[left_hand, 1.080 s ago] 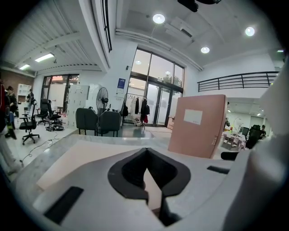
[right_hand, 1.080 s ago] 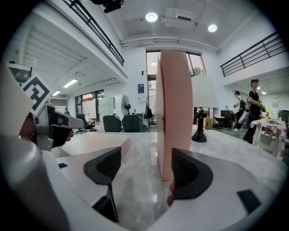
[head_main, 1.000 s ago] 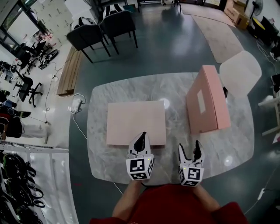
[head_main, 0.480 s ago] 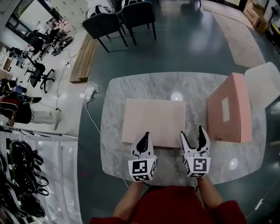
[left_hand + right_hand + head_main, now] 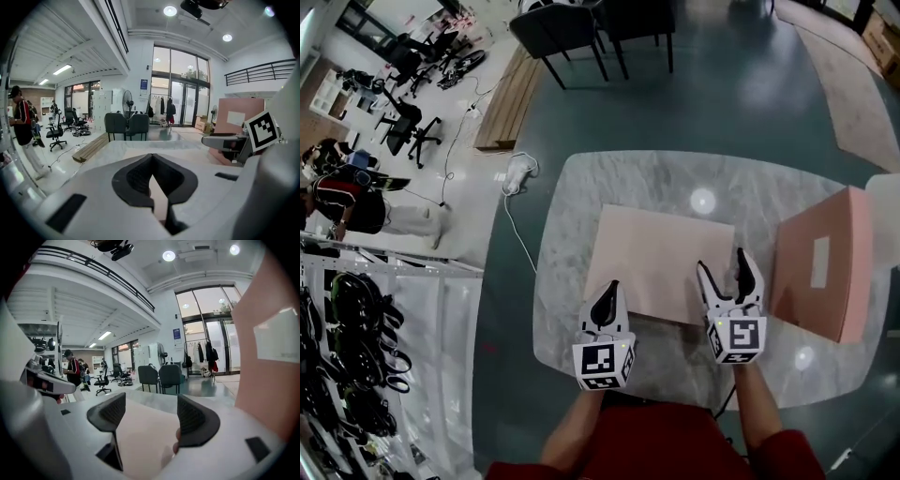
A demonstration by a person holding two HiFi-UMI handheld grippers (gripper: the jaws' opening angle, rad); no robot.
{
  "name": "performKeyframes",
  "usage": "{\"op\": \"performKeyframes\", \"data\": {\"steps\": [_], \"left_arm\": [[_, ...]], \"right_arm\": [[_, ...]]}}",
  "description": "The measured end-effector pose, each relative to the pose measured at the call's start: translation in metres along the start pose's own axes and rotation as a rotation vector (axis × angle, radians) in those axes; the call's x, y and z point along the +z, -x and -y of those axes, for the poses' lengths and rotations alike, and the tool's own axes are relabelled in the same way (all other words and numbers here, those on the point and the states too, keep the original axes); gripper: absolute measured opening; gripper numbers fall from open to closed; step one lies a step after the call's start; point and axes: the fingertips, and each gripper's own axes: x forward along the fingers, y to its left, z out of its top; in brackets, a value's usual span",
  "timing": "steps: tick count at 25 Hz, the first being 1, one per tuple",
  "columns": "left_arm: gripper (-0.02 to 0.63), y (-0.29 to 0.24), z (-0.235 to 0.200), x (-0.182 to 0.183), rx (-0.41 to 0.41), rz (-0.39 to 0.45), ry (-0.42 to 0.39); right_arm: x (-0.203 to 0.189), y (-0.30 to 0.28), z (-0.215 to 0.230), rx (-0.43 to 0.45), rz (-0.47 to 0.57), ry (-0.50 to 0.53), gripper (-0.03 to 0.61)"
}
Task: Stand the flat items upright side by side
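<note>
Flat pink box (image 5: 661, 262) lies mid-desk (image 5: 675, 178), long axis running left-right. Left gripper (image 5: 606, 298) sits at its near edge, fingers pressed together; right gripper (image 5: 724, 266) hovers over its near-right corner, fingers spread.

Marble table (image 5: 581, 187) mid-floor. Two dark chairs (image 5: 558, 28) beyond it. Wooden planks (image 5: 508, 108), white power strip (image 5: 520, 171) left. Office chairs (image 5: 408, 127), standing person (image 5: 342, 202) far left.

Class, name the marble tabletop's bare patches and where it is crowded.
Bare: on the white marble table, the far strip beyond the flat pink box and the left margin. Crowded: near edge by the left gripper and right gripper; narrow gap before the upright pink box.
</note>
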Motion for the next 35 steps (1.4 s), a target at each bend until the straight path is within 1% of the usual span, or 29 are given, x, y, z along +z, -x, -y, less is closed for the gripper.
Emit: {"op": "performKeyframes", "data": {"steps": [4, 8, 13, 15, 20, 27, 30, 32, 35], "left_arm": [[0.005, 0.006, -0.004, -0.007, 0.004, -0.019, 0.027], [0.005, 0.010, -0.011, -0.020, 0.001, -0.038, 0.038], [0.005, 0.020, -0.023, -0.033, -0.025, -0.061, 0.048], [0.005, 0.027, -0.026, -0.040, -0.041, -0.077, 0.055], [0.005, 0.042, -0.025, -0.061, -0.096, -0.109, 0.059], [0.005, 0.044, -0.021, -0.096, -0.168, -0.200, 0.049], [0.005, 0.044, -0.014, -0.110, -0.199, -0.251, 0.039], [0.005, 0.043, -0.009, -0.121, -0.222, -0.293, 0.040], [0.005, 0.040, -0.004, -0.136, -0.242, -0.345, 0.040]], "right_arm": [[0.003, -0.023, -0.014, 0.087, -0.029, 0.043, 0.336], [0.002, -0.047, -0.025, 0.137, -0.056, 0.073, 0.336], [-0.006, -0.074, -0.052, 0.217, -0.143, 0.149, 0.336], [-0.010, -0.081, -0.062, 0.238, -0.181, 0.171, 0.336], [-0.014, -0.094, -0.071, 0.258, -0.258, 0.193, 0.336], [-0.037, -0.117, -0.093, 0.395, -0.445, 0.319, 0.336], [-0.041, -0.122, -0.101, 0.449, -0.506, 0.362, 0.339], [-0.044, -0.128, -0.101, 0.468, -0.531, 0.374, 0.341], [-0.051, -0.140, -0.099, 0.527, -0.588, 0.333, 0.341]]}}
